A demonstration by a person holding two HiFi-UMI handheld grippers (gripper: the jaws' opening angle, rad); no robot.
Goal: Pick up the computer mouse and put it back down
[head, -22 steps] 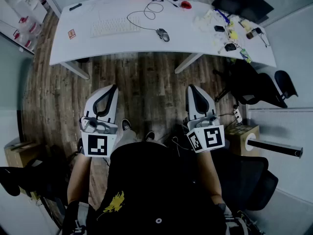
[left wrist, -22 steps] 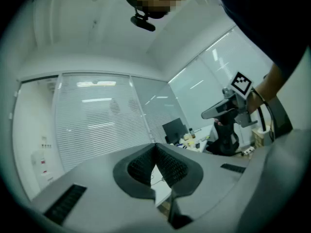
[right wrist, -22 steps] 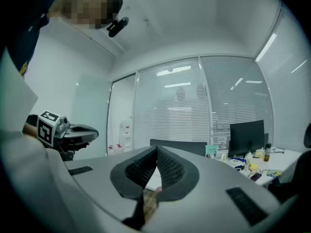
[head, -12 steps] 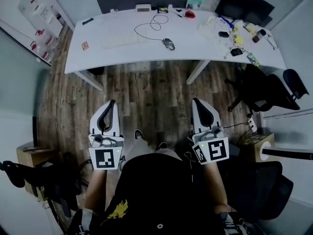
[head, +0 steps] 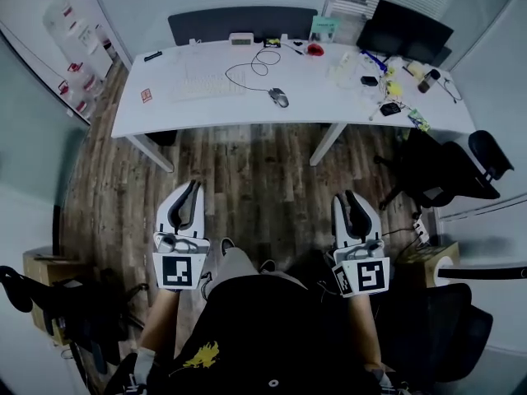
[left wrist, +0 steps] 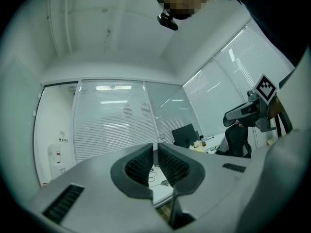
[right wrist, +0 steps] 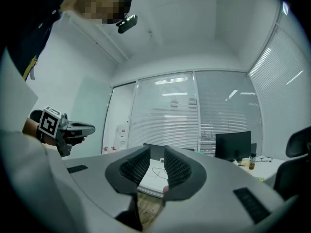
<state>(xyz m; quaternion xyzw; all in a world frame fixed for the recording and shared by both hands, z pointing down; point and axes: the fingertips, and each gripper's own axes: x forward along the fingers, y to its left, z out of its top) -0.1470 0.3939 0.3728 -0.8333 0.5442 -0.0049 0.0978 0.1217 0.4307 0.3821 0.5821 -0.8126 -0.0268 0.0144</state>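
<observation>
The dark computer mouse [head: 279,97] lies on the white desk [head: 165,113], its cable looping toward the desk's back edge. Both grippers are held over the wooden floor, well short of the desk and far from the mouse. My left gripper [head: 191,188] has its jaws together with only a thin slit between the ribbed pads [left wrist: 137,163], and nothing is in them. My right gripper [head: 352,197] shows a narrow gap between its pads [right wrist: 133,165], also with nothing in it. Each gripper view looks level across the room toward the desk.
A white keyboard [head: 207,85] lies left of the mouse. Small clutter [head: 387,81] and a monitor [head: 408,23] fill the desk's right end. A black office chair [head: 445,167] stands at the right, and a cardboard box [head: 37,262] at the left.
The head view has drawn back, so the desk sits higher and smaller in the picture. Both grippers lie lower in the frame, still side by side. The mouse has not moved.
</observation>
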